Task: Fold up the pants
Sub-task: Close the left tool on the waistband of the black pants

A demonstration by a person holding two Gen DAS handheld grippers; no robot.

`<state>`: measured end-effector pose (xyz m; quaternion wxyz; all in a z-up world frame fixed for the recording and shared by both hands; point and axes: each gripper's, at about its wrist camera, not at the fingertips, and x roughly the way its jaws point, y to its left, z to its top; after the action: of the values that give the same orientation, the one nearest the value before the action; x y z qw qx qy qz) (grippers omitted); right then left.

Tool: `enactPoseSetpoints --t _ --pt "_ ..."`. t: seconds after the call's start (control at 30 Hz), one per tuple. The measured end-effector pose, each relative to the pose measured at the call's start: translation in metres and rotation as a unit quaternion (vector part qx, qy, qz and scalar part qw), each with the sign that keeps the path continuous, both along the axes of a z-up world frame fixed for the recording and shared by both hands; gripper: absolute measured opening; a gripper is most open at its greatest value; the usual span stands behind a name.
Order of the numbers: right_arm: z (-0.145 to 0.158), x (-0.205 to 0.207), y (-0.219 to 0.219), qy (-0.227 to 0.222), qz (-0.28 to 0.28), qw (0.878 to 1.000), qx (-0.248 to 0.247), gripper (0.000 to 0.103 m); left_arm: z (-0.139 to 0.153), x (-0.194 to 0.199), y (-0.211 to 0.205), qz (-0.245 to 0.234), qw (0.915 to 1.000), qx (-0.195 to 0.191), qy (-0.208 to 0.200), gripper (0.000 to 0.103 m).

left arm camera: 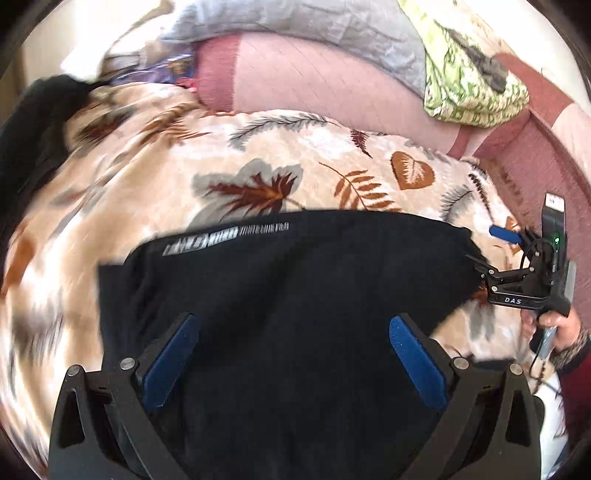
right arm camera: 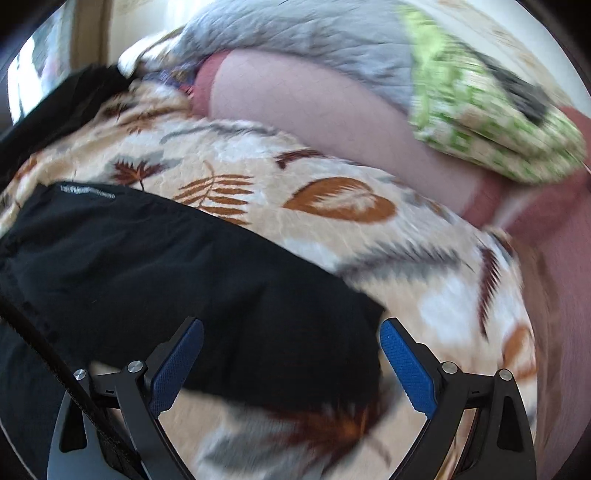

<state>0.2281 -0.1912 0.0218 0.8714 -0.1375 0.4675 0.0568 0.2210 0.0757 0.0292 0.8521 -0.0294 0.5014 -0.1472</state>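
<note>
The black pants (left arm camera: 295, 280) lie folded on a leaf-patterned blanket (left arm camera: 258, 155), with a grey printed logo (left arm camera: 221, 236) near their far edge. My left gripper (left arm camera: 291, 328) is open just above the pants, with nothing between its blue pads. The right gripper shows in the left wrist view (left arm camera: 495, 251) at the pants' right end, hand-held. In the right wrist view the pants (right arm camera: 166, 277) fill the left side and their right corner lies between the fingers of my open right gripper (right arm camera: 291, 332), which hold nothing.
A pink sofa back (left arm camera: 332, 77) runs behind the blanket, with a grey quilt (left arm camera: 314, 22) and a green patterned cushion (left arm camera: 469, 81) on it. Another dark garment (left arm camera: 33, 122) lies at the far left.
</note>
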Motion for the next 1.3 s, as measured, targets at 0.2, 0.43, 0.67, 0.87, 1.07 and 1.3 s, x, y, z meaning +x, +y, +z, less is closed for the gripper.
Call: enactPoseSetpoints --t 0.2,0.43,0.67,0.87,1.07,1.3 --pt "-0.027 0.064 0.007 0.039 0.049 0.998 0.013 0.097 -0.041 0.088 -0.023 -0.06 0.9976 0.021 0.029 0.078" --pt "-0.053 0.105 -0.007 0.086 0.046 0.994 0.057 0.095 -0.078 0.131 -0.041 -0.113 0.9908 0.07 0.026 0.064" --pt "-0.073 0.106 -0.016 0.104 0.047 0.99 0.083 0.095 -0.088 0.127 -0.066 -0.181 0.9771 0.109 0.028 0.091" --pt "-0.057 0.095 -0.005 0.117 0.065 0.982 0.136 0.01 -0.064 0.114 -0.058 -0.182 0.9801 0.076 0.023 0.016" --pt "-0.037 0.067 0.007 0.096 0.058 0.986 0.126 0.008 -0.032 0.074 -0.057 -0.161 0.9835 0.081 -0.014 0.013" --pt "0.01 -0.001 0.024 0.063 0.067 0.988 0.123 0.008 0.007 -0.006 -0.036 -0.126 0.9894 0.05 -0.051 0.001"
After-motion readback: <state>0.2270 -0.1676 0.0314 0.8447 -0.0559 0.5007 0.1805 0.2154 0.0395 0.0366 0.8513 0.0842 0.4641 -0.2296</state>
